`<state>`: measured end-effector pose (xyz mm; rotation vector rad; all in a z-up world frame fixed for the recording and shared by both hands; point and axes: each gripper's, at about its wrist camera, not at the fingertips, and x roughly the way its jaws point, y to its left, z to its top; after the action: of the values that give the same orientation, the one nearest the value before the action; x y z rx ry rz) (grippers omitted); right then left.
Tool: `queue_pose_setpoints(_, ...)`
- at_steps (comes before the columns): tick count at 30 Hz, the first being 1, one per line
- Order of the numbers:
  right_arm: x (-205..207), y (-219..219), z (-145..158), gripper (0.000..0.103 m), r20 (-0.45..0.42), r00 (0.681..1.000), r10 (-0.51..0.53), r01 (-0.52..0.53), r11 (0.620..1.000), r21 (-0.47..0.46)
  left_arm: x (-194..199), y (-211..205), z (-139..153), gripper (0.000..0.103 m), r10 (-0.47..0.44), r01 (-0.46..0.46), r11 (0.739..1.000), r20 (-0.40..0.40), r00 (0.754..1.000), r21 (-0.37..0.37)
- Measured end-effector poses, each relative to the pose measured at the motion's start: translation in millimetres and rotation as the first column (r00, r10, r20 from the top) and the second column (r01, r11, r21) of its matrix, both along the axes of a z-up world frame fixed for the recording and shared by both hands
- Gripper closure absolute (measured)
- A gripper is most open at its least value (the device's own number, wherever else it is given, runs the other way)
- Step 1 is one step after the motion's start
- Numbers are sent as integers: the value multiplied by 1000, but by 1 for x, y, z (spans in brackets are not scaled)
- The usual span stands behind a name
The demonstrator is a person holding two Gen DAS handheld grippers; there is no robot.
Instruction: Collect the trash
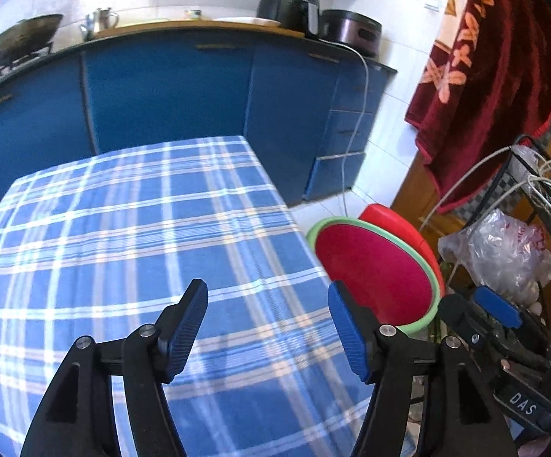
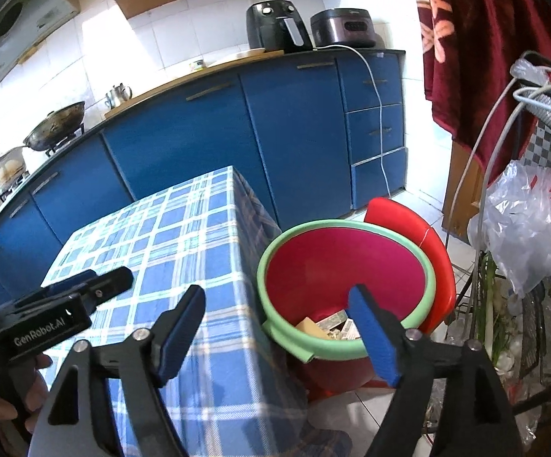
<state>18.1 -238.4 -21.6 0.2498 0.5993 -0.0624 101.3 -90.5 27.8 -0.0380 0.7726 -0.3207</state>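
A red trash bin with a green rim [image 2: 351,262] stands on the floor right of the table; it also shows in the left wrist view [image 1: 378,262]. Paper and cardboard scraps [image 2: 332,327] lie at its bottom. My left gripper [image 1: 267,327] is open and empty above the blue checked tablecloth [image 1: 123,236]. My right gripper [image 2: 279,335] is open and empty, held over the table's right edge and the bin's near rim. The left gripper also shows in the right wrist view [image 2: 81,285], and the right gripper in the left wrist view [image 1: 492,304].
Blue kitchen cabinets [image 1: 168,87] run behind the table, with an air fryer [image 2: 277,26], a cooker [image 2: 342,28] and a wok [image 2: 56,125] on the counter. A wire rack with plastic bags [image 2: 534,221] stands to the right. A red towel [image 1: 496,57] hangs above.
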Motion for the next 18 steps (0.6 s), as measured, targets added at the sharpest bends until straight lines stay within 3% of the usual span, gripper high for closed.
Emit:
queue_pose_setpoints(6, -13, 15, 3, 6, 8, 1000, 12, -12, 1000, -28, -17, 19, 5, 31, 61, -61, 998, 13, 998, 24)
queue_pose_setpoints(18, -24, 24, 3, 4, 2, 1000, 22, -22, 999, -38, -38, 36, 9, 31, 111, -111, 994, 19, 994, 17)
